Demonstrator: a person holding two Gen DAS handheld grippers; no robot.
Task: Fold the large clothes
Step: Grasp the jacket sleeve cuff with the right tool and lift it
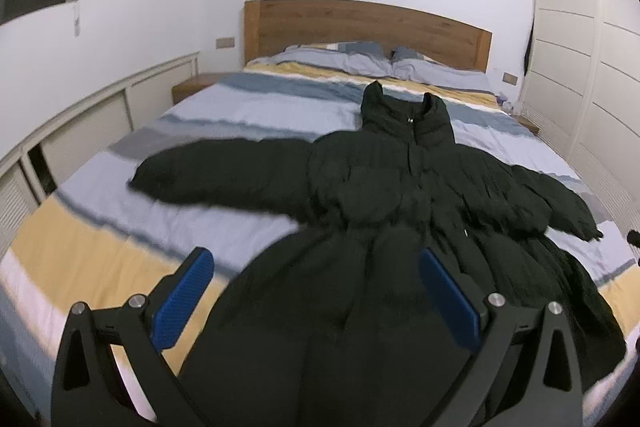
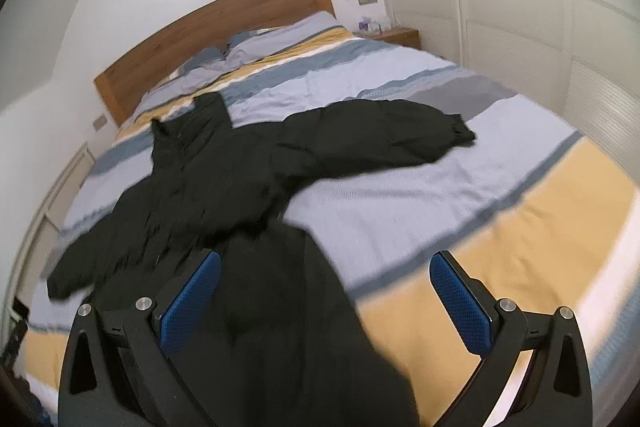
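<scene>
Bedspread (image 2: 440, 211) lies open beside the coat's (image 1: 392, 187) sleeves.

Your left gripper (image 1: 316, 287) hangs wide apart over the hem of the black coat (image 1: 400, 195), holding nothing. The coat lies front up on the striped bed (image 1: 248, 107), both sleeves spread out, collar toward the wooden headboard (image 1: 360, 23).

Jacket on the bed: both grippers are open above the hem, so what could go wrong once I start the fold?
1. The black puffer jacket is thick and slick-looking, so the open left gripper or right gripper may pinch only the top layer.
2. Both sleeves lie spread wide; folding the body first could trap them unevenly.
3. The striped duvet is soft and could get pinched with the hem.
</scene>
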